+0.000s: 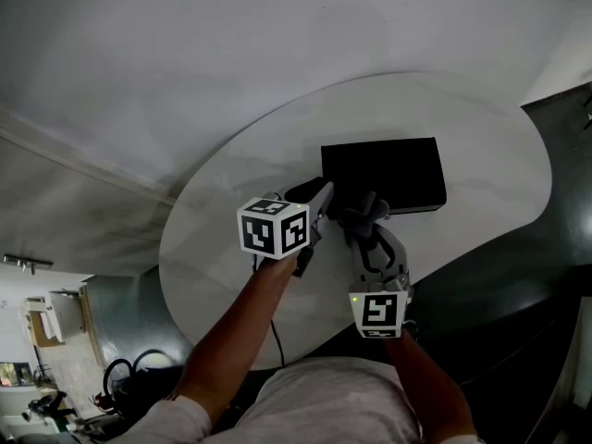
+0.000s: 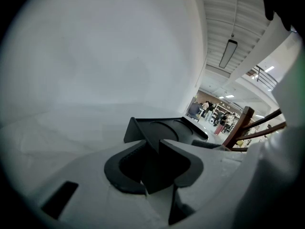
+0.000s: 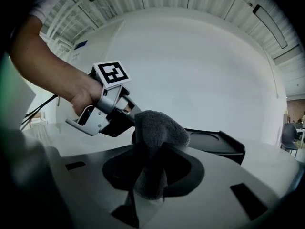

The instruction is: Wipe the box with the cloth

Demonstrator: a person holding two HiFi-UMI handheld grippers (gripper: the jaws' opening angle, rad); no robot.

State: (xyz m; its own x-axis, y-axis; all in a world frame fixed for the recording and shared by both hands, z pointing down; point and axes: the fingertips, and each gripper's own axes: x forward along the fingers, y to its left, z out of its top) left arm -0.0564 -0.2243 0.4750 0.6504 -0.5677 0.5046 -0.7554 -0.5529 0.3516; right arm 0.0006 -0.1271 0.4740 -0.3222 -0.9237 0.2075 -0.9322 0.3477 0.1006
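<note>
One box (image 1: 381,174) held by left gripper (image 2: 151,151), one cloth (image 3: 159,128) in right gripper (image 3: 152,159)

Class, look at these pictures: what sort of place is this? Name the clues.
Probably a large open indoor hall, perhaps a shop or shared workspace: a strip light hangs under a high ribbed ceiling, and people stand far behind the white table.

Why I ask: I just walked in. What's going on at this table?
A person works at a round white table with a tool in each hand. The left tool is clamped on the near left corner of the black box. The right tool grips a grey cloth, bunched at the box's near edge; whether it touches the box is unclear.
</note>
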